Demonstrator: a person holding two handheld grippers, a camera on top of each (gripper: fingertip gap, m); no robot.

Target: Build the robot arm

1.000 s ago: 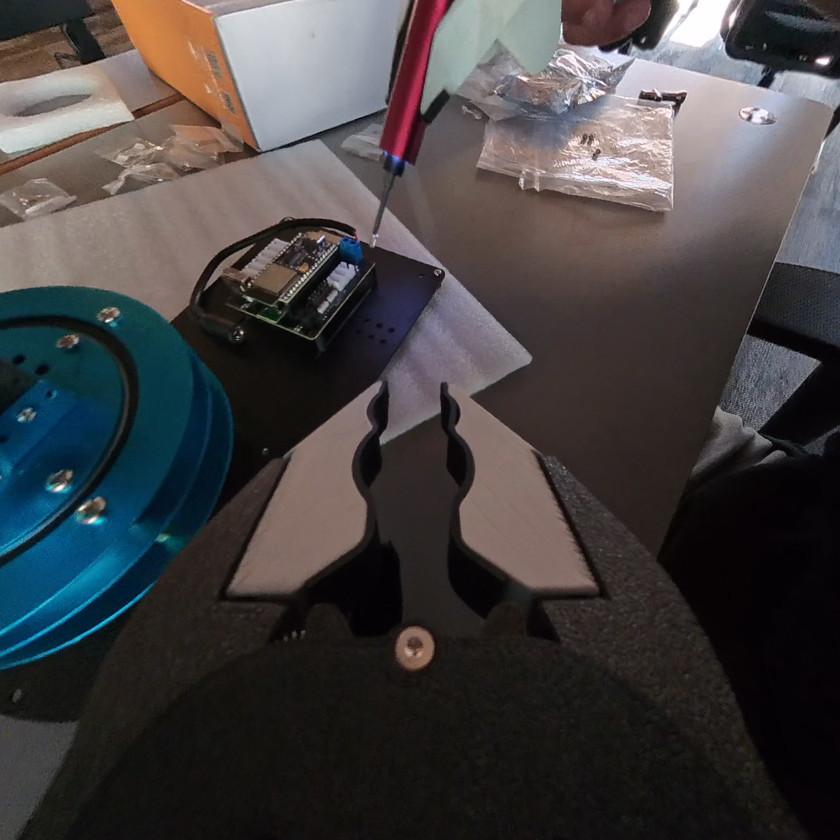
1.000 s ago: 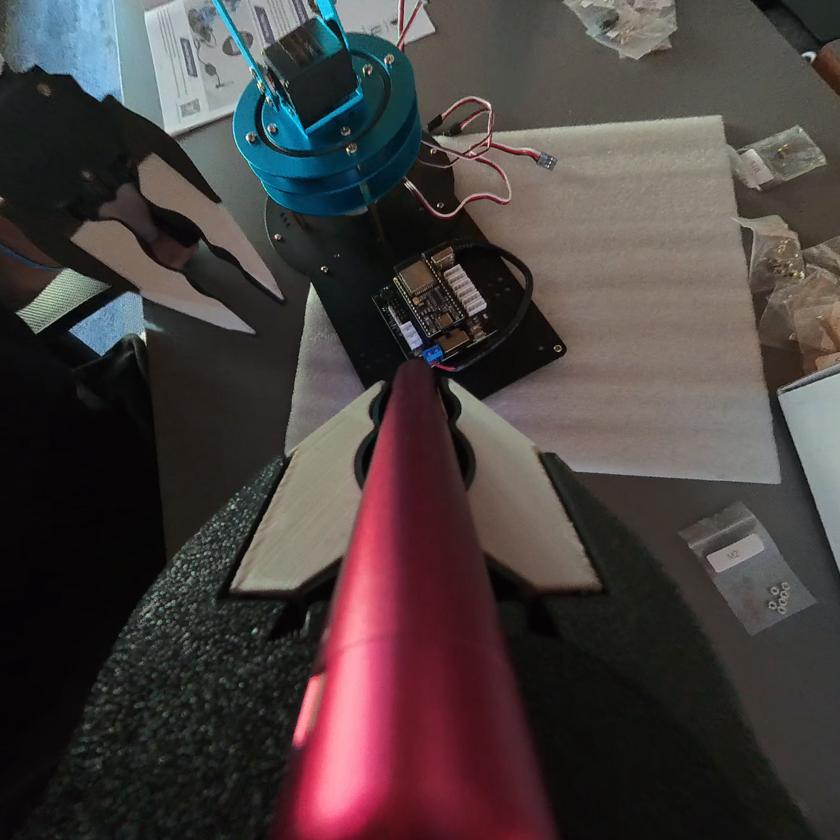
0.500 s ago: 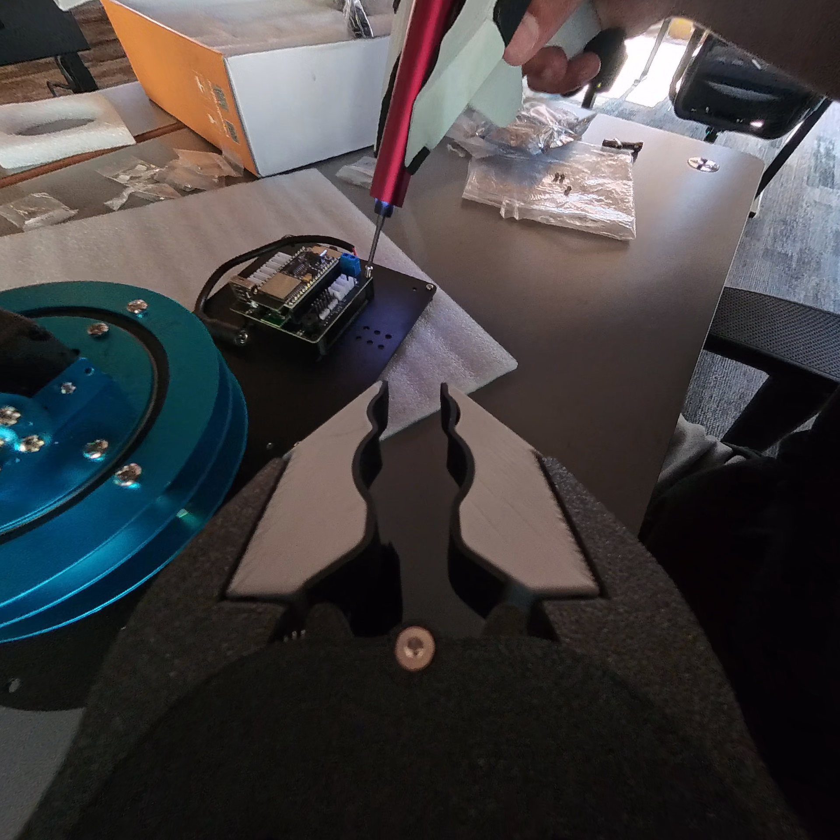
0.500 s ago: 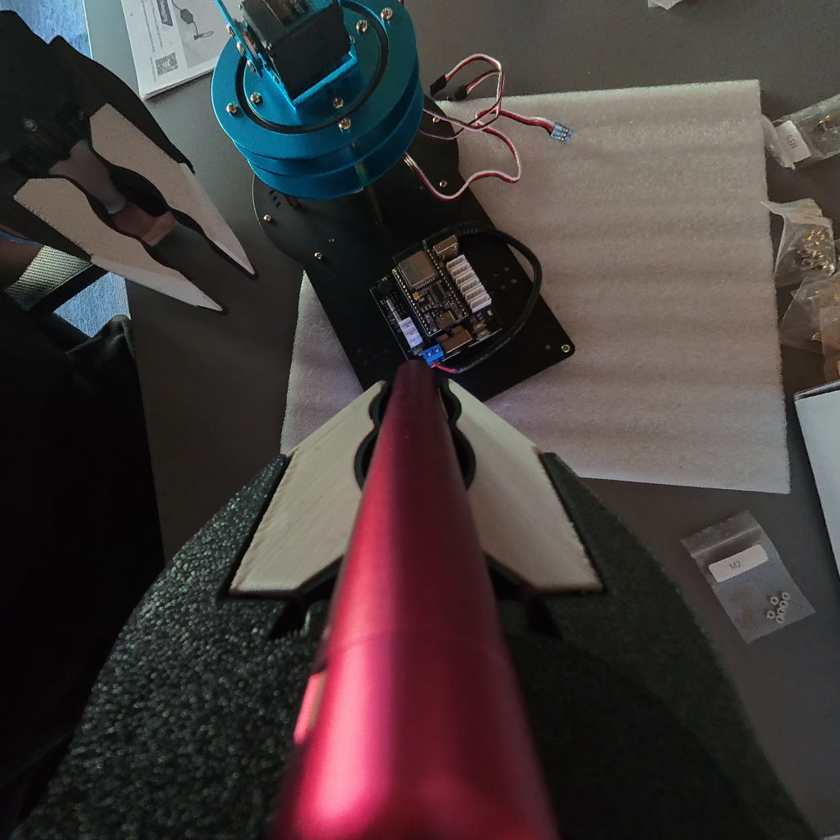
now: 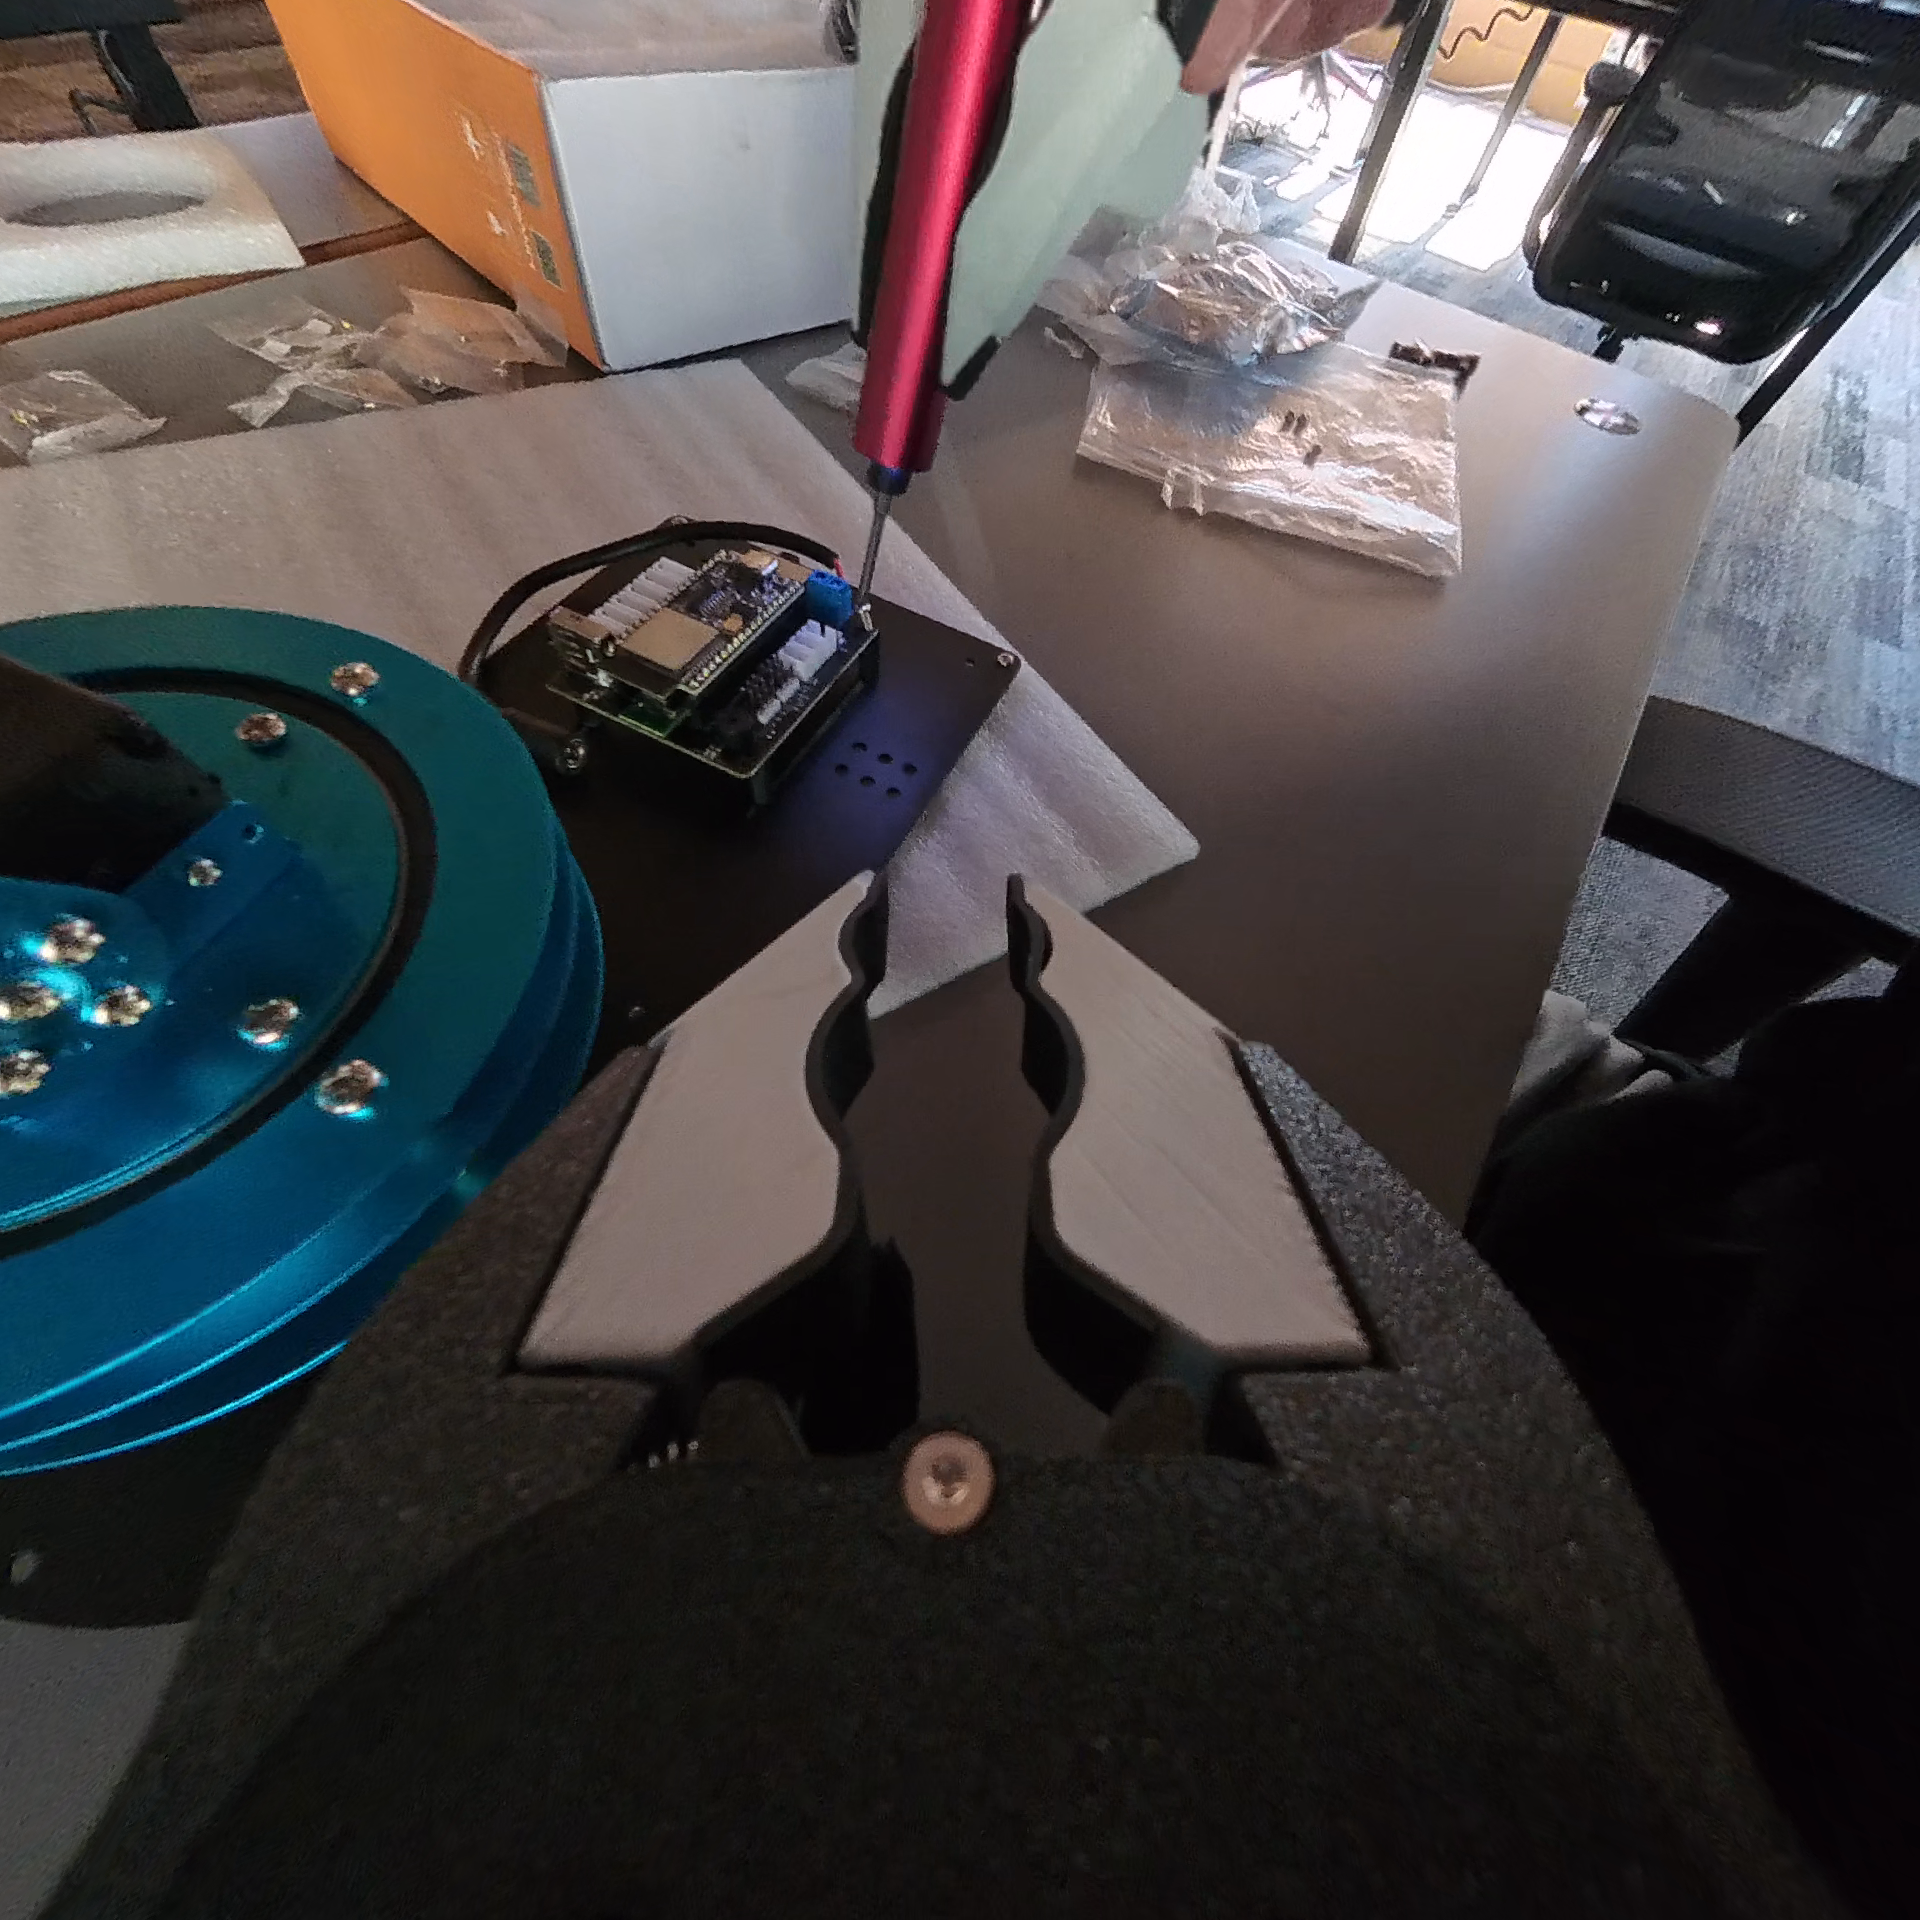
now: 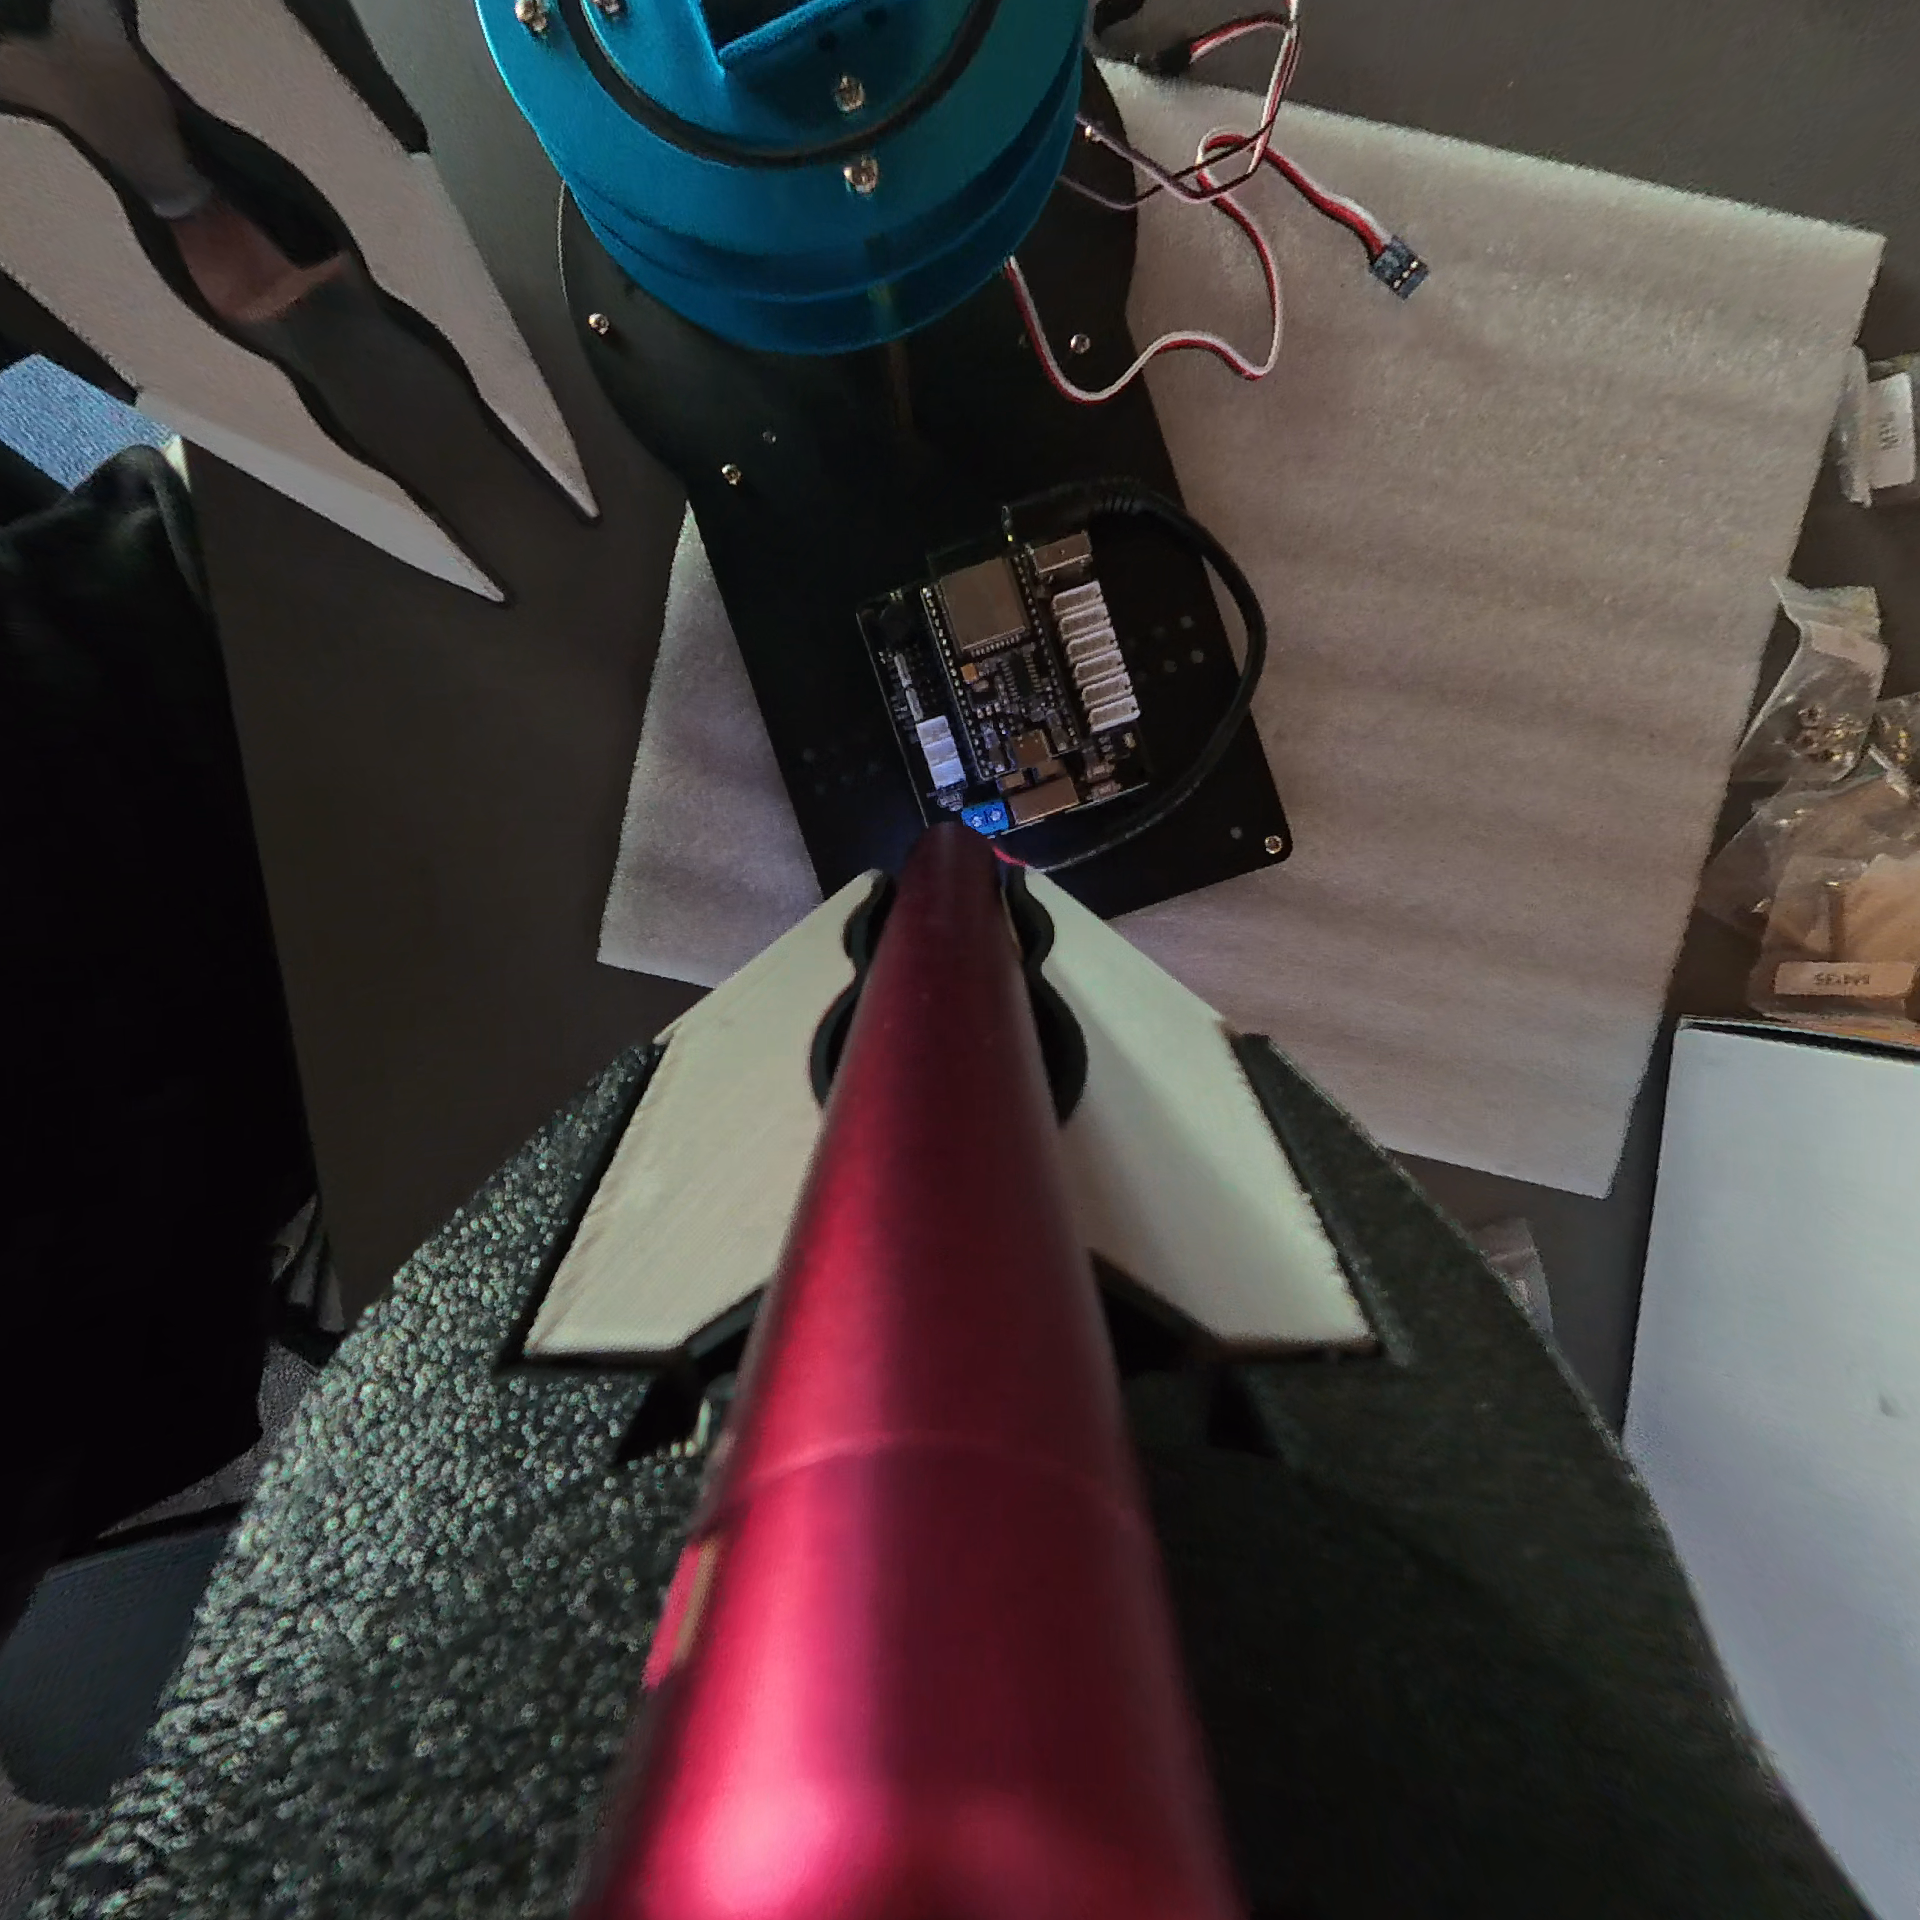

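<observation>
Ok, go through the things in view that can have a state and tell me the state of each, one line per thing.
Left gripper: open, empty, beside the blue turntable.
Right gripper: shut on the red screwdriver.
Red screwdriver: near upright, bit on a screw at the circuit board corner.
Circuit board: lying flat on the black plate.
Cardboard box: open.
Servo lead: plug loose on the foam sheet.

Grainy black housing, pale scalloped fingers [image 5: 717,1132]

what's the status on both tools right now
Right tool shut on red screwdriver, bit at circuit board corner. Left tool open, empty, beside blue turntable.
</observation>
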